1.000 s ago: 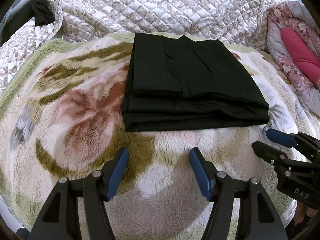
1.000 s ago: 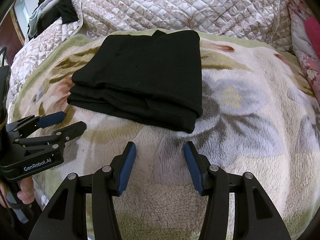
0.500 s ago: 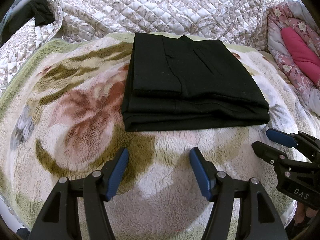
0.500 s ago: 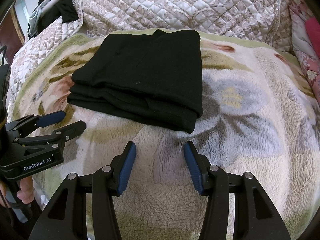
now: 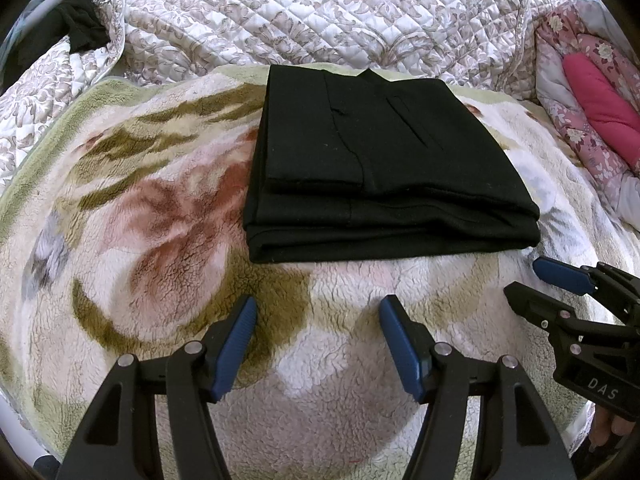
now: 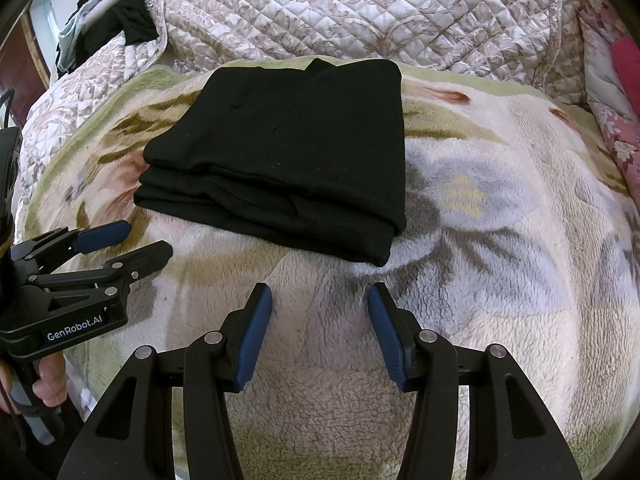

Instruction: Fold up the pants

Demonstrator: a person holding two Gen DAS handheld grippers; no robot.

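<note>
While pants (image 5: 380,168) lie folded, grippers (image 6: 316,300) gape.

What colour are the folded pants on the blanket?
Plain black pants, with no pattern; clearest in the left wrist view.

The pants (image 5: 384,168) are lying folded on the blanket (image 5: 160,240), quilt (image 5: 320,12) lying behind, both grippers hovering in front.
</note>
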